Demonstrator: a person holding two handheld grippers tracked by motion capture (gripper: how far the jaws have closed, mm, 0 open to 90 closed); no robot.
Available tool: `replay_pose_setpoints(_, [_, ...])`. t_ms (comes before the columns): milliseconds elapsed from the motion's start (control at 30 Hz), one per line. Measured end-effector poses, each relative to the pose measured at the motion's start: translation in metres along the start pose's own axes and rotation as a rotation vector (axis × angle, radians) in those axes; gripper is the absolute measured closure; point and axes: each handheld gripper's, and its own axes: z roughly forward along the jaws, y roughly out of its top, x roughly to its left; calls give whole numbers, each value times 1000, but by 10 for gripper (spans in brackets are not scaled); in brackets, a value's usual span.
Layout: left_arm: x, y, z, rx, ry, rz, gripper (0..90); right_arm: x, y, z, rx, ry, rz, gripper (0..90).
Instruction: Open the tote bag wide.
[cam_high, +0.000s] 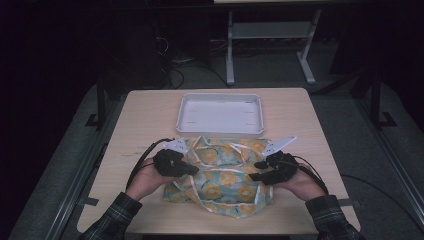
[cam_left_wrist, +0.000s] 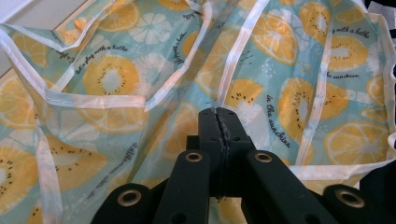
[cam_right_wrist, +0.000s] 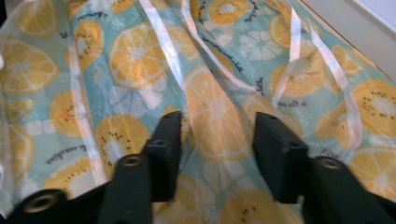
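A thin cloth (cam_high: 225, 177) printed with orange and kiwi slices on teal, edged in white tape, lies crumpled on the near half of the table. My left gripper (cam_high: 196, 170) comes in from the cloth's left side. In the left gripper view its jaws (cam_left_wrist: 218, 112) stand pressed together on a raised fold of the cloth (cam_left_wrist: 280, 84) beside a white tape edge. My right gripper (cam_high: 256, 170) rests on the cloth's right side. Its jaws (cam_right_wrist: 219, 128) stand apart, and the cloth (cam_right_wrist: 140, 51) bulges up in the gap between them without the pads pressing on it.
An empty white tray (cam_high: 220, 127) sits just beyond the cloth at the table's middle back. The light wooden table (cam_high: 145, 120) has bare surface left and right of the tray. A person's hands and plaid sleeves enter from the bottom edge.
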Motion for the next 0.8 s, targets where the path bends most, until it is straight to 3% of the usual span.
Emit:
replay_pose_setpoints(267, [-3, 1, -8, -35, -39, -12, 897, 0, -1, -5, -11, -18, -14, 860])
replay_pose_setpoints(500, [-9, 1, -18, -74, -67, -14, 897, 4, 1, -10, -47, -9, -47, 880])
replay_pose_setpoints(800, [-22, -4, -23, -72, -100, 1, 897, 16, -5, -20, -78, 17, -68, 878])
